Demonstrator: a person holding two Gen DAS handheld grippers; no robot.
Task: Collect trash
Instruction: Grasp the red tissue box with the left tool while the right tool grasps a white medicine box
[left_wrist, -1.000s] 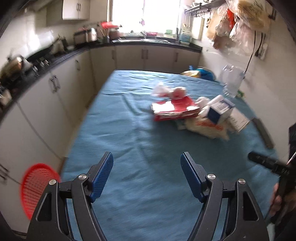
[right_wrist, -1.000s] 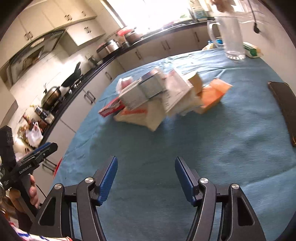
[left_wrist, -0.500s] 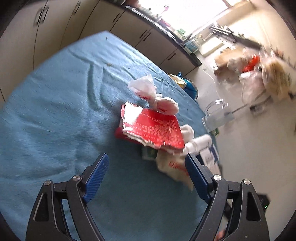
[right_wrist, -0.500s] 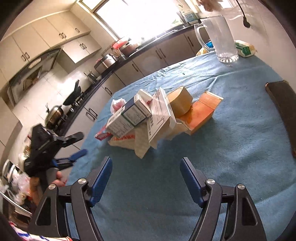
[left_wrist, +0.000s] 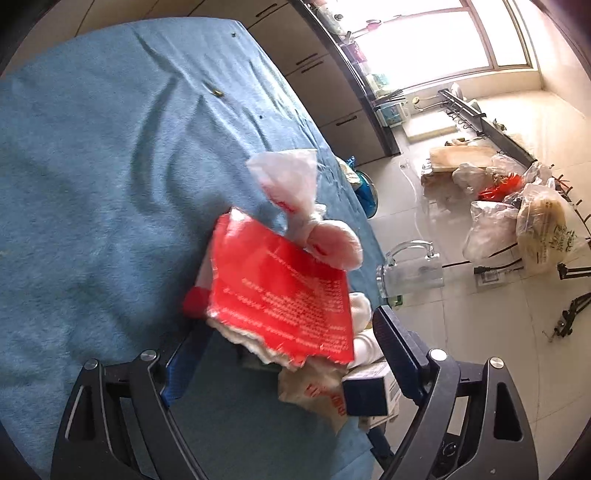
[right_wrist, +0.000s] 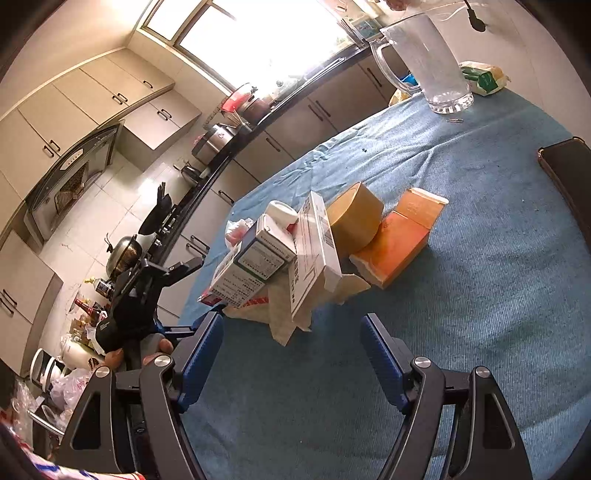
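Trash heap: your flat red torn wrapper (left_wrist: 284, 291) tops the pile on the blue tablecloth (left_wrist: 92, 184), long axis running from the left jaw toward the right one.
Neighbours: knotted pink-white plastic bag (left_wrist: 295, 188) behind it; white printed carton (right_wrist: 255, 262), brown tape roll (right_wrist: 354, 221), orange box (right_wrist: 402, 240) lean together.
Left gripper (left_wrist: 288, 354): your jaws have just been opening, spread around the wrapper's torn near edge, not pressing.
Right gripper (right_wrist: 291, 350): jaws spread, nothing between them.

Both wrist views look down, from opposite sides, at one shared trash pile (left_wrist: 280, 295) (right_wrist: 295, 258) close ahead.
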